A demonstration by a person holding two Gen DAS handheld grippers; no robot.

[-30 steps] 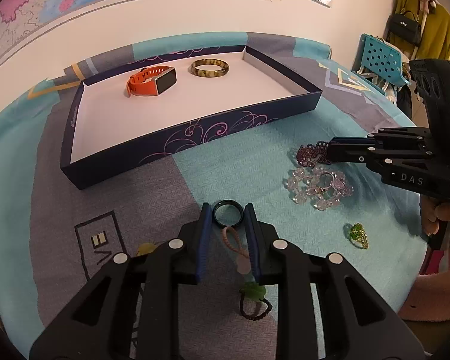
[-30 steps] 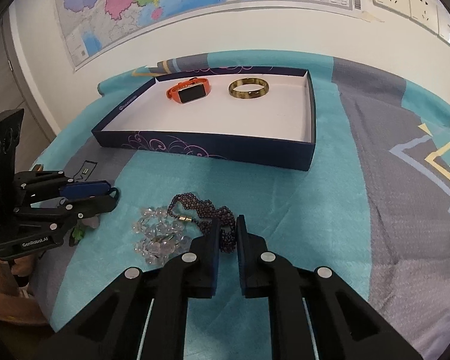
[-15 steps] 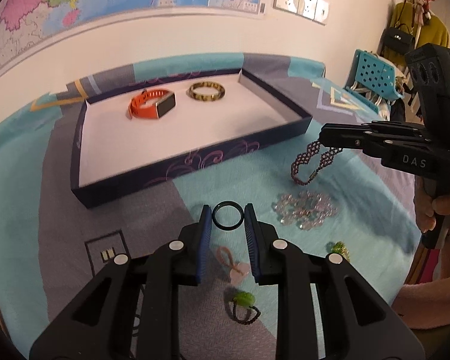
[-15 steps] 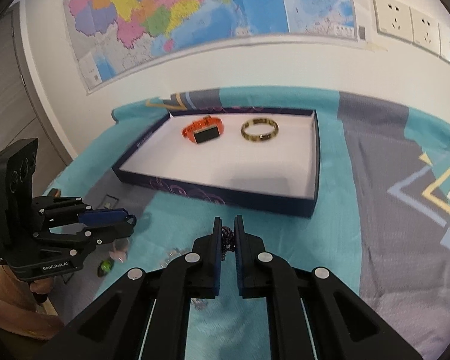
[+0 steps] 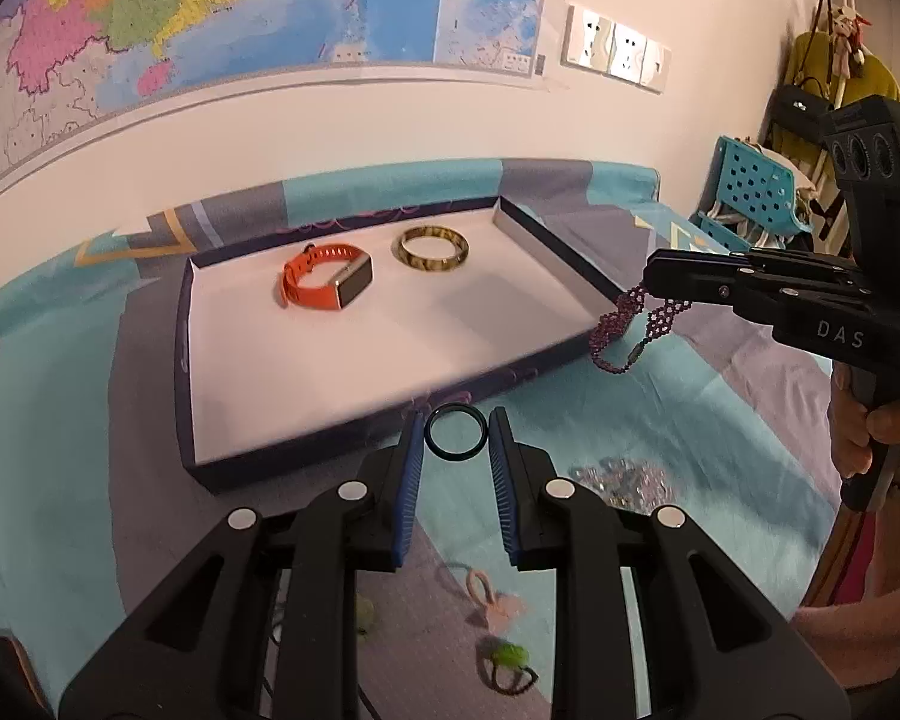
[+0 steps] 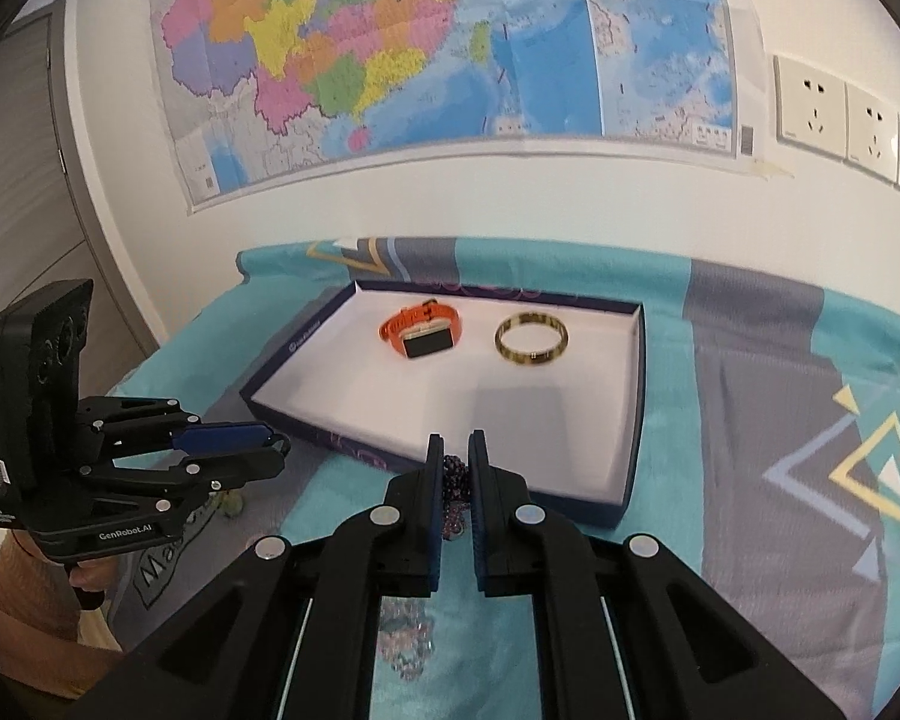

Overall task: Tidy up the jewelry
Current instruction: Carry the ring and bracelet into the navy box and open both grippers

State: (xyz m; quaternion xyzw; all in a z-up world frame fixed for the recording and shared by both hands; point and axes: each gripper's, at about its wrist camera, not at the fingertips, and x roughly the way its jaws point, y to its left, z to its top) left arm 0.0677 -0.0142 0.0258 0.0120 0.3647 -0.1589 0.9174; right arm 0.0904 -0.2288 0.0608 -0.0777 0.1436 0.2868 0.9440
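My left gripper (image 5: 455,427) is shut on a small dark ring (image 5: 455,457), held in the air just before the tray's near wall (image 5: 306,447). My right gripper (image 6: 456,450) is shut on a purple beaded bracelet (image 6: 453,477). In the left wrist view that bracelet (image 5: 621,324) dangles from the right gripper (image 5: 654,279) beside the tray's right corner. The dark blue tray with a white floor (image 6: 570,498) holds an orange smartwatch (image 5: 324,285) (image 6: 423,330) and a brown-yellow bangle (image 5: 433,247) (image 6: 531,339). The left gripper (image 6: 276,447) shows at the left of the right wrist view.
On the teal and grey cloth lie a clear crystal bracelet (image 5: 615,477) (image 6: 405,642), a pink hair tie (image 5: 486,591) and a green-beaded dark tie (image 5: 510,660). A blue crate (image 5: 750,192) stands past the table's right end. A wall with a map runs behind the tray.
Both grippers have risen off the cloth and come nearer the tray. The right one lifted the purple bracelet clear of the crystal beads; the left one carried the ring up.
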